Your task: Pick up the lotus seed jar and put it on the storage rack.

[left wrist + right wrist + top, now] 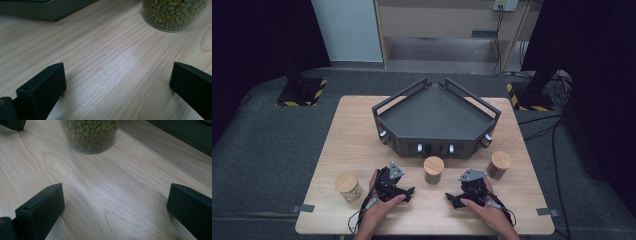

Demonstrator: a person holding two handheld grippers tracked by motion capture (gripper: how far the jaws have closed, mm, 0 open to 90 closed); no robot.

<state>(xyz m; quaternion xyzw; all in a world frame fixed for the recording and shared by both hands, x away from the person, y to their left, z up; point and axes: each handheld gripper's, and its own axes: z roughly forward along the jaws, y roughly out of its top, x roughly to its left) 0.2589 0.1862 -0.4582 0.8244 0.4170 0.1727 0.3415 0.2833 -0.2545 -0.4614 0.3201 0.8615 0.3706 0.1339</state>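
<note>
A: Where are the two grippers?

B: Both rest on the near part of the wooden table. The left gripper lies left of centre with its tips turned right. The right gripper lies right of centre with its tips turned left. The two face each other across a gap.

A: Are the tongs gripping anything?

B: No. In the left gripper view the two black jaws stand wide apart, with bare wood between them. The right gripper view shows the same: jaws spread wide, nothing held.

A: And the jar nearest them?

B: The jar of green mung beans stands upright with a wooden lid, just beyond the gap between the grippers and in front of the dark tray. It touches neither gripper. Its clear base sits ahead of the left jaws and ahead of the right jaws.

A: Other jars?

B: A pale-filled jar stands at the near left, and a reddish-brown jar at the right, by the tray's corner.
</note>
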